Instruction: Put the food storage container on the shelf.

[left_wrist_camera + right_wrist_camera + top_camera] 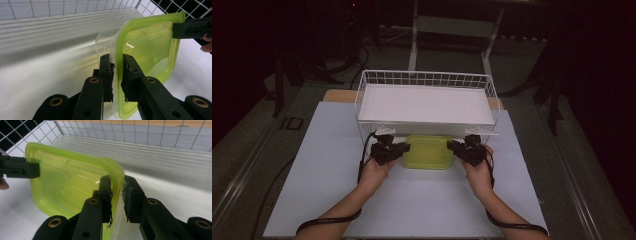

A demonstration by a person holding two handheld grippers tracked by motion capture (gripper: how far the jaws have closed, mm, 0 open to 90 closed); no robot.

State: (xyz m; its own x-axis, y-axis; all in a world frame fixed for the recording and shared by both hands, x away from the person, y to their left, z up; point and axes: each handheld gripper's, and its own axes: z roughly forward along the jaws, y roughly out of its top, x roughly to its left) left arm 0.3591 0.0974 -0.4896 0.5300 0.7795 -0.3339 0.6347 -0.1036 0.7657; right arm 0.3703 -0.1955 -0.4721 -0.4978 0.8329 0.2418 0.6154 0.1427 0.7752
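A clear container with a lime-green lid [428,151] sits between my two grippers, just in front of the wire basket [427,75]. My left gripper [403,148] pinches the lid's left rim. In the left gripper view its jaws [117,67] are closed on the edge of the container [150,47]. My right gripper [451,146] holds the opposite rim. In the right gripper view the jaws [117,187] clamp the green edge of the container [70,182]. I cannot tell whether the container touches the mat.
The white wire basket holds a flat white ribbed panel [424,105] and stands at the back of a pale mat [337,190]. A wooden table edge [334,95] shows behind it. Dark floor and a metal frame [452,25] lie beyond.
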